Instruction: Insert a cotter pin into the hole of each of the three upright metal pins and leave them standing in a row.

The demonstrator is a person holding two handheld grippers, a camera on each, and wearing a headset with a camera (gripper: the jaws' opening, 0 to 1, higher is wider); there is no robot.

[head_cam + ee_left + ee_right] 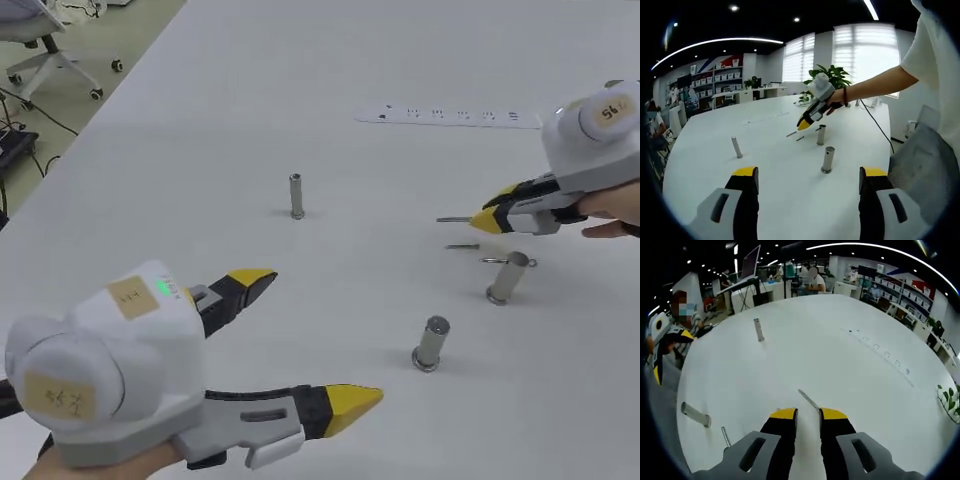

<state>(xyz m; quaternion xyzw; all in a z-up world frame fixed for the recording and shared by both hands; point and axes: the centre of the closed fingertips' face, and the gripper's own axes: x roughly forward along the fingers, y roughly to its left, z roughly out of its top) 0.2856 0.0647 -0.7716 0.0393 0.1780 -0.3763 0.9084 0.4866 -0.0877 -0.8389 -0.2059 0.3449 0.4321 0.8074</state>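
The right gripper (487,220) is pinching a cotter pin (452,219) between narrowed jaws, its shaft sticking out past the tips. A loose cotter pin (462,246) is lying just beside those tips, and the first metal pin (506,277) is standing near them. The left gripper (303,338) is hovering with jaws wide. The second metal pin (431,343) is standing ahead of them, and the third metal pin (296,195) farther off to their left.
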